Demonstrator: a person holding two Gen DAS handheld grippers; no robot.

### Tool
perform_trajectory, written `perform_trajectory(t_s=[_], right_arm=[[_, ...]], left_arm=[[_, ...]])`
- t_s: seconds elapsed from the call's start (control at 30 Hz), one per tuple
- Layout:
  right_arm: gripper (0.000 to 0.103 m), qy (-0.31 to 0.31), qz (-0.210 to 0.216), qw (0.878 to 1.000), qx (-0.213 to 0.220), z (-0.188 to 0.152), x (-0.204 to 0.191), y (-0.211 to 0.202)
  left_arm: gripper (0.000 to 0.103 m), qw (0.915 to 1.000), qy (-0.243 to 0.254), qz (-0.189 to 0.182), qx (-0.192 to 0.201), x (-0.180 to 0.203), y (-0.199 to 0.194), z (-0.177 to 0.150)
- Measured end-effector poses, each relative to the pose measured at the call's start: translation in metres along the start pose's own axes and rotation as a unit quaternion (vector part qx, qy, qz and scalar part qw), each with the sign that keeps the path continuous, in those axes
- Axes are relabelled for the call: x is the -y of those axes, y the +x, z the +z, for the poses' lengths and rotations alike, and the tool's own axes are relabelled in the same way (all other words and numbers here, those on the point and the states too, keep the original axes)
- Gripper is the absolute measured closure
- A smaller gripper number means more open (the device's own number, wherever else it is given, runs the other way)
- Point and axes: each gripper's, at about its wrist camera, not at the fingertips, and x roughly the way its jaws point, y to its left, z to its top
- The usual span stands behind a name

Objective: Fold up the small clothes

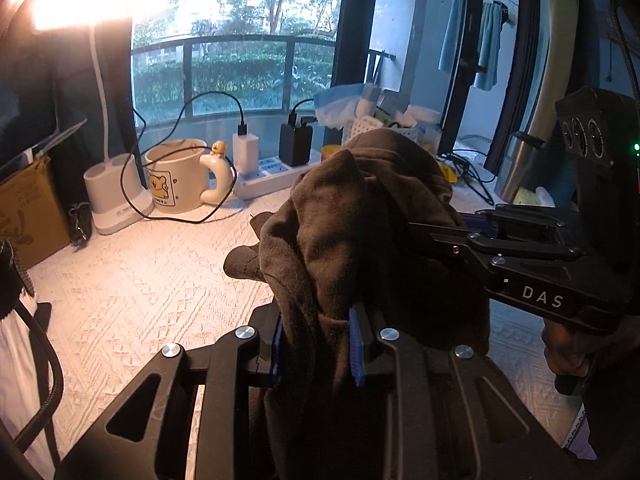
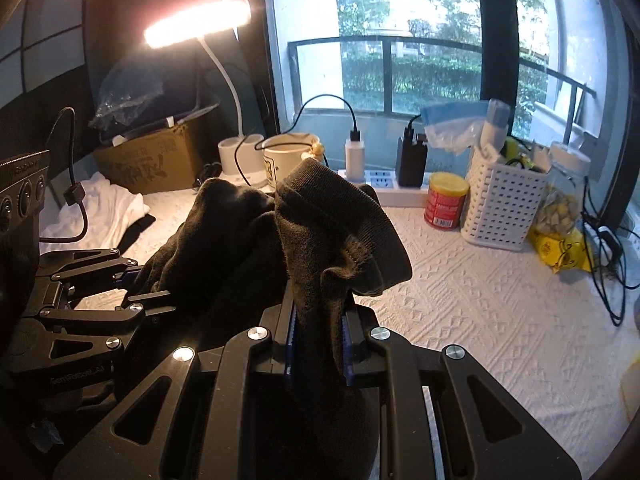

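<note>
Both tools, left tool [image 1: 318, 354] and right tool [image 2: 320, 344], clamp the dark garment [image 1: 360, 216] above the tablecloth [image 1: 140, 280].

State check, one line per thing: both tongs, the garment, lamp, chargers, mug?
Left tongs: shut on dark garment.
Right tongs: shut on dark garment.
Dark garment: bunched, lifted between both tongs.
Desk lamp: on.
White charger: plugged into the power strip, cable attached.
Black charger: plugged in.
Mug: upright.

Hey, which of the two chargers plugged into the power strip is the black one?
The right-hand charger, beside the red can; the left one is white.
</note>
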Motion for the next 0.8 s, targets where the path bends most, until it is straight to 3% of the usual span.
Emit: perform_trajectory(t_s=[0.8], right_arm=[[0.084,-0.032,-0.028,0.995,0.096,0.007,-0.047,-0.107]], left_arm=[[0.079,0.9953,-0.003,0.004,0.097,0.018,-0.084,-0.001]])
